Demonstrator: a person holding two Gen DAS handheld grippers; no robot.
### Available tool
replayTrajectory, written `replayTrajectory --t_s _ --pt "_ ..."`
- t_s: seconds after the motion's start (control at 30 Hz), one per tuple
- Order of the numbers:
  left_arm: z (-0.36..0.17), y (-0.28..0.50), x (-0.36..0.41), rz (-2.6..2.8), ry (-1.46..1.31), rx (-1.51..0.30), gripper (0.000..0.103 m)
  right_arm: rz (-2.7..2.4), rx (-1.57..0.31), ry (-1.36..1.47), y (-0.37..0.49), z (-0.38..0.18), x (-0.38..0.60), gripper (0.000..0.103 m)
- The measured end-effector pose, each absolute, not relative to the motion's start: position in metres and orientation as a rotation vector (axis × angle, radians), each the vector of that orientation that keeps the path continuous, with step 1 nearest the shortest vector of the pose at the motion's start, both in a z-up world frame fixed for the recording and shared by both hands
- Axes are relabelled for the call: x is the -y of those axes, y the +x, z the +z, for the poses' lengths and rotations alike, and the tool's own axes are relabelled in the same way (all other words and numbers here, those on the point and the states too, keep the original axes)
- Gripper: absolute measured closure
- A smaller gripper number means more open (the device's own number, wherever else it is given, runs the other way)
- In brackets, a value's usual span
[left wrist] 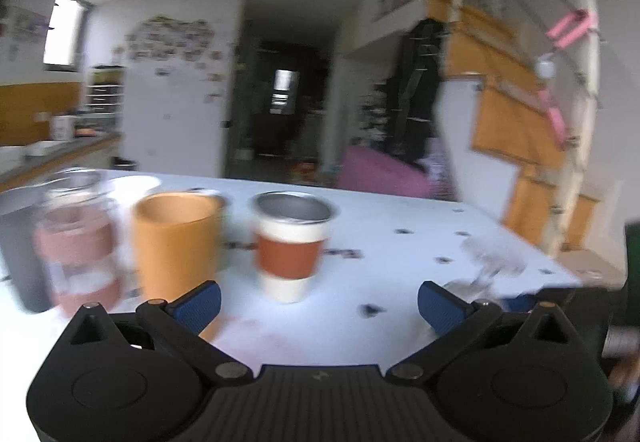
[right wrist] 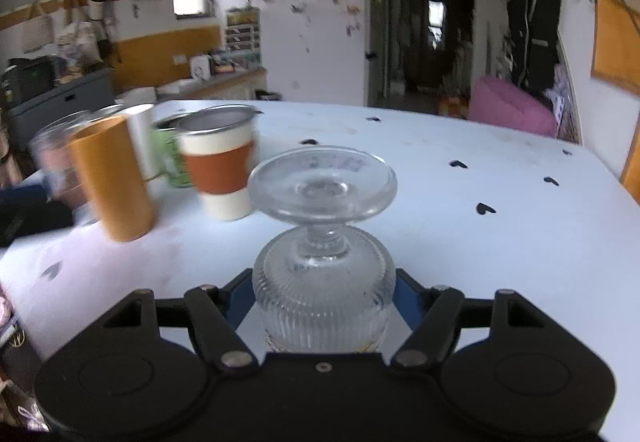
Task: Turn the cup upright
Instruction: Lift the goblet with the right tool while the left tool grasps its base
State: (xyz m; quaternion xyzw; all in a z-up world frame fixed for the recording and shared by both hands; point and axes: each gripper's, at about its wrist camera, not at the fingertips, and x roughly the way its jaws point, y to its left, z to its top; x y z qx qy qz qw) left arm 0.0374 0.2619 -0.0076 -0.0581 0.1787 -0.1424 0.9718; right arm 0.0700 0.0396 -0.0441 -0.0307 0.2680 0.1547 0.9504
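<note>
Broadly, we have a pale blue surface (right wrist: 440, 178) dotted with small dark hearts stretching ahead of both tools. Ahead and to the left of our right tool (right wrist: 324, 302) stands a cluster of cups: a tall orange cup (right wrist: 114, 178) nearest, a white cup with a rust-brown sleeve (right wrist: 222, 166) just right of it, and a green cup (right wrist: 170, 158) and a white cup (right wrist: 142, 138) behind them, all upright. The same orange cup (left wrist: 176, 242) and sleeved cup (left wrist: 290, 246) show ahead of our left tool (left wrist: 318, 306), with a blurred glass jar (left wrist: 78, 238) to their left.

Our right tool is closed on the ribbed glass cup (right wrist: 324, 282), its blue pads pressed against either side of the bowl. That cup is upside down, its stem pointing up and its round foot (right wrist: 322, 184) on top. We cannot tell whether its rim touches the surface, since the tool body hides it.

Our left tool is spread wide, its blue pads (left wrist: 200, 304) well apart and holding nothing, with only bare surface between them.
</note>
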Motion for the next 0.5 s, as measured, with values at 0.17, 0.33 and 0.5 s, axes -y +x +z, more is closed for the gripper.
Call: replayTrajectory --t_s 0.17,0.33,0.5 --pt "0.000 0.058 -0.238 -0.472 -0.141 -0.449 0.001 0.327 -0.453 -0.055 0.036 -0.053 -0.050 0.030" --pt "0.005 0.071 -0.206 -0.579 -0.097 -0.493 0.005 0.302 -0.405 -0.088 0.029 -0.056 -0.057 0.030" --pt "0.008 0.081 -0.186 -0.655 -0.081 -0.551 0.009 0.280 -0.338 -0.213 0.017 -0.059 -0.075 0.030"
